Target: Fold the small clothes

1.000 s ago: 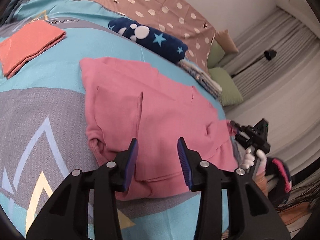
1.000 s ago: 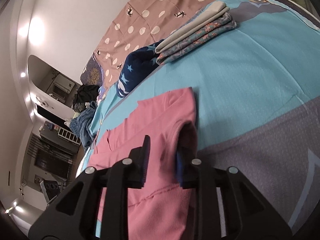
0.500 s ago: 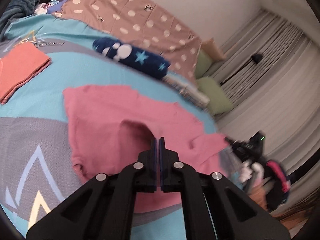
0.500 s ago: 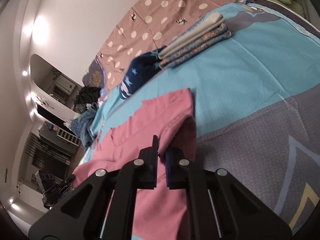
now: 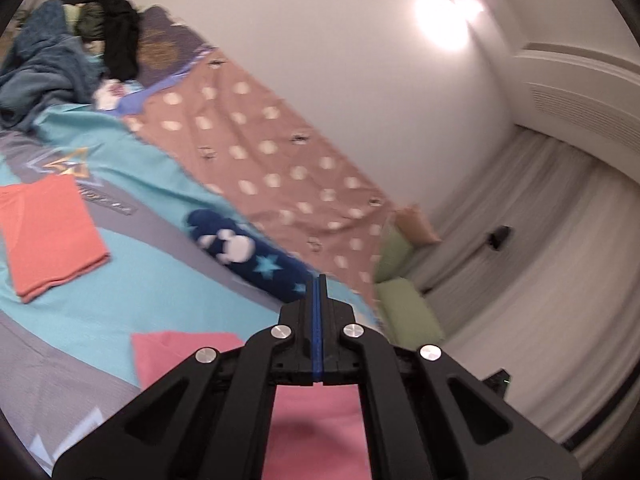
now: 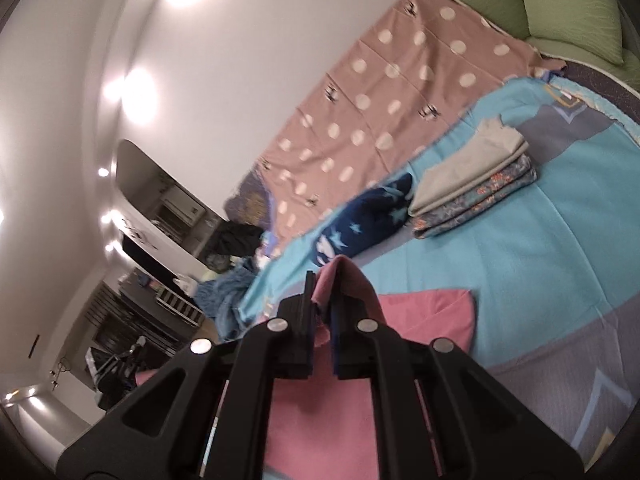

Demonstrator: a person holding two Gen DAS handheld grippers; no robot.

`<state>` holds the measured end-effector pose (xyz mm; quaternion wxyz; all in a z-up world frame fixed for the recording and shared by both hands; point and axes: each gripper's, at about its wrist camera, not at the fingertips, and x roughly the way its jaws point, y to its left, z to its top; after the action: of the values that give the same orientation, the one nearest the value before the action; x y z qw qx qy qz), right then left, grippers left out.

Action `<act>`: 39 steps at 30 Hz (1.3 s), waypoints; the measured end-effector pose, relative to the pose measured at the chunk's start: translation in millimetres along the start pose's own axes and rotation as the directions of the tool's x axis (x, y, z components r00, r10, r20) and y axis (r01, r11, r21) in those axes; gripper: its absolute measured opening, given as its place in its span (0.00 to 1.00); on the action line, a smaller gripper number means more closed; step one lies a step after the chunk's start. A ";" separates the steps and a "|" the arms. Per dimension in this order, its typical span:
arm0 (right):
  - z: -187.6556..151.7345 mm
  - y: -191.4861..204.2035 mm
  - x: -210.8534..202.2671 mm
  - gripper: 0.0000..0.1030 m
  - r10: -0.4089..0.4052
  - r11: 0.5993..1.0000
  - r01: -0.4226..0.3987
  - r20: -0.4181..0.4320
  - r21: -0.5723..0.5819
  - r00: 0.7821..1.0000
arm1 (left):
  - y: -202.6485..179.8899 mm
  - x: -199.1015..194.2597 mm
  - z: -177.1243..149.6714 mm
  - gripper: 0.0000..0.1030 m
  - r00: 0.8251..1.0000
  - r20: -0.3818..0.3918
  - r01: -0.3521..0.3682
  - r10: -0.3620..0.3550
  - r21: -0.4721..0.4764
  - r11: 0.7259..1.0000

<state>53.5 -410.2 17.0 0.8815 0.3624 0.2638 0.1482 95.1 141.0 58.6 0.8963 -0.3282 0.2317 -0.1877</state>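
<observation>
The pink garment [image 5: 316, 420] lies on the blue and grey bedspread [image 5: 132, 288], and part of it hangs under my raised left gripper [image 5: 319, 280]. The left jaws are pressed together; the cloth shows below them, so the grip is on its edge. In the right wrist view my right gripper [image 6: 322, 284] is shut on a raised fold of the pink garment [image 6: 348, 280], which drapes down to a flat part [image 6: 424, 312] on the bed.
A folded orange garment [image 5: 48, 236] lies at the left. A navy star-patterned roll [image 5: 248, 256] and a stack of folded floral cloths [image 6: 476, 188] lie behind. The brown dotted sheet [image 5: 280, 168], green pillows [image 6: 572, 20] and a pile of dark clothes [image 5: 48, 60] are further back.
Both grippers closed on the pink garment and lifted it. Both views tilted upward, and the garment now hangs beneath the fingers instead of lying flat.
</observation>
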 end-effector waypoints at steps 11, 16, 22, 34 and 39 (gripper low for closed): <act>-25.2 -71.7 95.3 0.24 -0.290 0.957 0.284 -0.228 -0.059 0.929 | 61.1 78.5 -67.8 0.31 0.926 -0.349 -0.099 0.144 0.144 0.985; -37.9 -59.7 70.6 0.37 -0.323 0.943 0.295 -0.212 -0.153 0.922 | 50.0 58.5 -98.8 0.44 0.886 -0.437 -0.042 0.154 0.256 0.966; -46.6 -49.6 55.7 0.38 -0.334 0.936 0.300 -0.196 -0.184 0.922 | 60.7 65.5 -128.8 0.33 0.827 -0.538 -0.032 0.166 0.249 0.968; -38.7 -48.4 56.5 0.45 -0.341 0.934 0.313 -0.169 -0.171 0.925 | 42.8 93.3 -27.2 0.00 0.965 -0.263 0.010 0.004 0.054 0.998; -41.0 -54.0 57.9 0.45 -0.336 0.937 0.309 -0.178 -0.160 0.925 | 81.0 128.7 -0.9 0.08 0.962 -0.210 -0.178 0.176 0.007 0.984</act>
<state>81.0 -398.4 -66.9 0.8839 0.2394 0.3982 0.0538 215.4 135.5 -34.4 0.8780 -0.2899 0.3546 -0.1391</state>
